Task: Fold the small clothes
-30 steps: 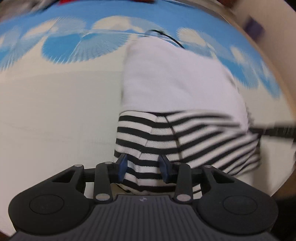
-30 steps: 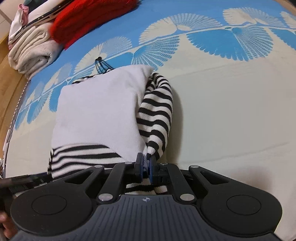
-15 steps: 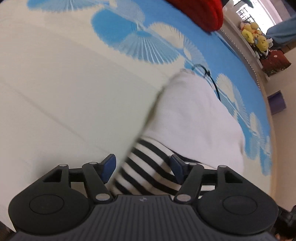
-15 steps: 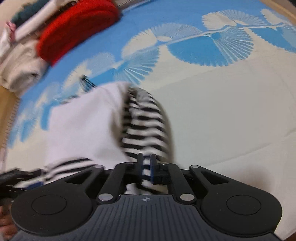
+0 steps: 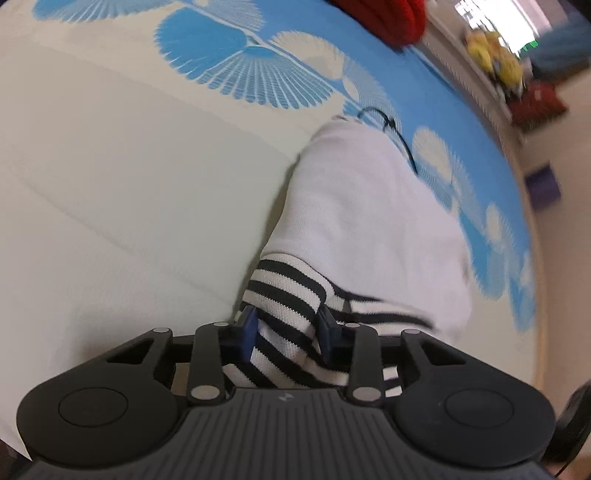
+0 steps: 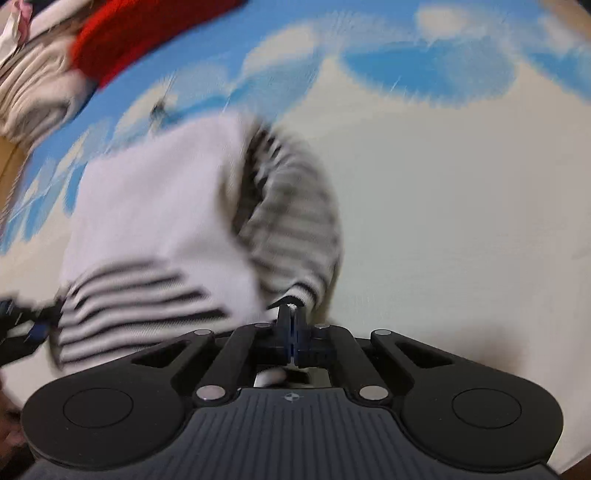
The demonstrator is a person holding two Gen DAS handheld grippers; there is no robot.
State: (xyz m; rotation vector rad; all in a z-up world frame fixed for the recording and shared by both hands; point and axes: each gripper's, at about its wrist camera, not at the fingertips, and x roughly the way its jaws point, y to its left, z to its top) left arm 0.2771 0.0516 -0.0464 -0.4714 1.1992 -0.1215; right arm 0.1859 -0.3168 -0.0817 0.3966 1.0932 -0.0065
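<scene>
The small white top (image 5: 373, 221) with black-and-white striped sleeves lies folded on the cream and blue fan-patterned bedspread (image 5: 129, 177), its striped hem end nearest both cameras. The left gripper (image 5: 286, 328) has its jaws part open around a bunched striped fold that fills the gap between them, while the right gripper (image 6: 291, 317) has its jaws pressed together on the tip of a striped sleeve (image 6: 295, 236). No readable writing shows anywhere; a red knit (image 6: 140, 33) sits beyond, beside pale folded laundry (image 6: 33, 85).
</scene>
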